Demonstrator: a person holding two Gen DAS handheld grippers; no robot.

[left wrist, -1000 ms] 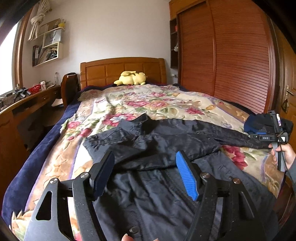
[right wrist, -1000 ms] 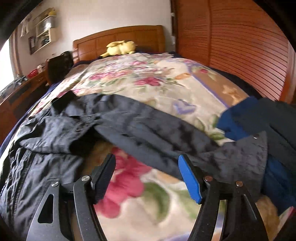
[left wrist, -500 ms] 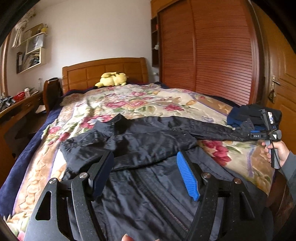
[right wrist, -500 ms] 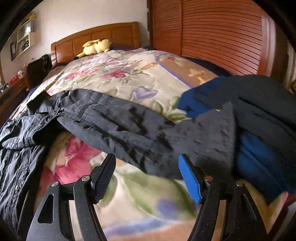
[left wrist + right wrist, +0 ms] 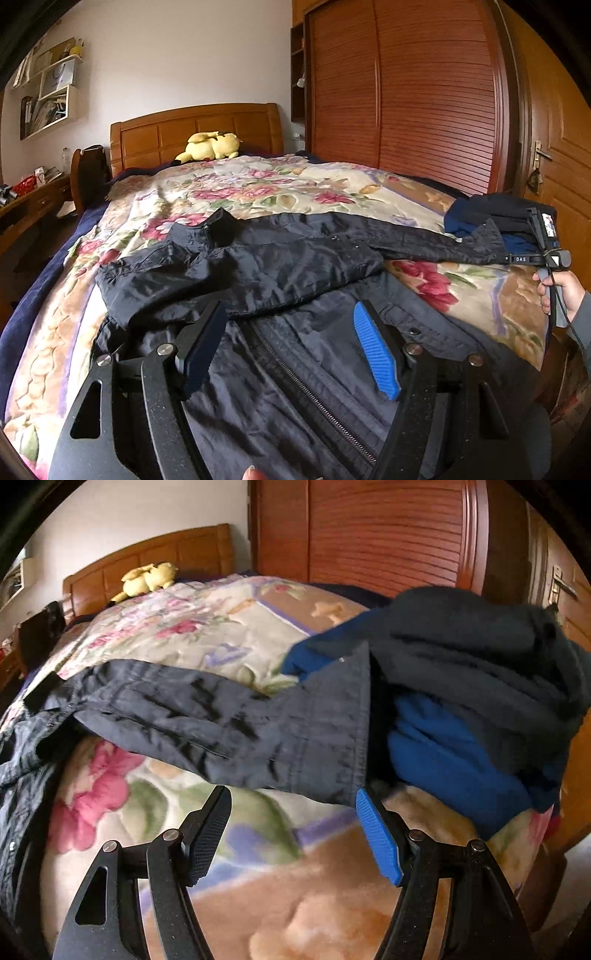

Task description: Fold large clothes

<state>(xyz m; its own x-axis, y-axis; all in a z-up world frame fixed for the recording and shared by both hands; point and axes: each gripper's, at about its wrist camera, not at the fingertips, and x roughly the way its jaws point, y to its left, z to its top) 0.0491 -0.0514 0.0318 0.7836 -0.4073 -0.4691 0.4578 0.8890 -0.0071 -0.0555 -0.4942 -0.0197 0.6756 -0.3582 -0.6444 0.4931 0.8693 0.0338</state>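
A large dark navy jacket [image 5: 288, 266] lies spread on the floral bedspread [image 5: 258, 184], zipper front up, left sleeve folded across the chest. Its right sleeve [image 5: 229, 723] stretches out to the bed's right side, the cuff lying against a pile of clothes. My left gripper [image 5: 291, 332] is open and empty above the jacket's lower front. My right gripper [image 5: 293, 812] is open and empty, just short of the sleeve cuff; it also shows in the left wrist view [image 5: 546, 254], held by a hand.
A pile of blue and dark folded clothes [image 5: 461, 686] sits at the bed's right edge. A yellow plush toy [image 5: 210, 146] lies by the wooden headboard [image 5: 192, 125]. A slatted wardrobe [image 5: 406, 92] stands on the right, a desk [image 5: 29, 203] on the left.
Both grippers have swung to the right. The right gripper has come closer to the sleeve cuff and the clothes pile. The jacket has not moved.
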